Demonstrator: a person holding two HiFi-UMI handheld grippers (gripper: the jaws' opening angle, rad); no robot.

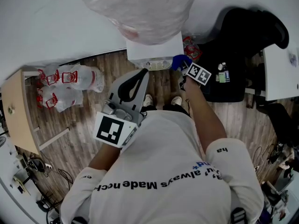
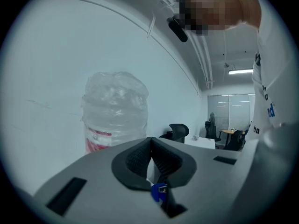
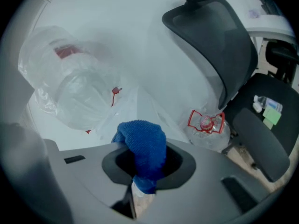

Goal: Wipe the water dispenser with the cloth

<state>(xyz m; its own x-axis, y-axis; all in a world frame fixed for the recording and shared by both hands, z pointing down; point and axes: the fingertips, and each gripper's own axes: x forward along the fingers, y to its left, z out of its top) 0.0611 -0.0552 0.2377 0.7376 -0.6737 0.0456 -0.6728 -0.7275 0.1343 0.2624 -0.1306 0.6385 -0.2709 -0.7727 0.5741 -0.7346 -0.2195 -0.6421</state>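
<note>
The white water dispenser [image 1: 155,51] stands against the wall, its plastic-wrapped bottle [image 1: 140,6] on top. My right gripper [image 1: 183,65] is shut on a blue cloth [image 1: 179,61] and holds it against the dispenser's right front corner. In the right gripper view the cloth [image 3: 145,149] bulges out between the jaws, close to the wrapped bottle [image 3: 74,90]. My left gripper [image 1: 142,74] points at the dispenser's front, jaws closed with nothing in them. In the left gripper view the left gripper [image 2: 150,146] is aimed up past the bottle [image 2: 114,108].
Several empty bottles with red handles [image 1: 65,84] lie on the wood floor at left, beside a wooden cabinet [image 1: 17,111]. One more such bottle [image 3: 206,124] sits right of the dispenser. A black office chair [image 1: 243,45] holding a small bottle [image 1: 223,73] stands at right.
</note>
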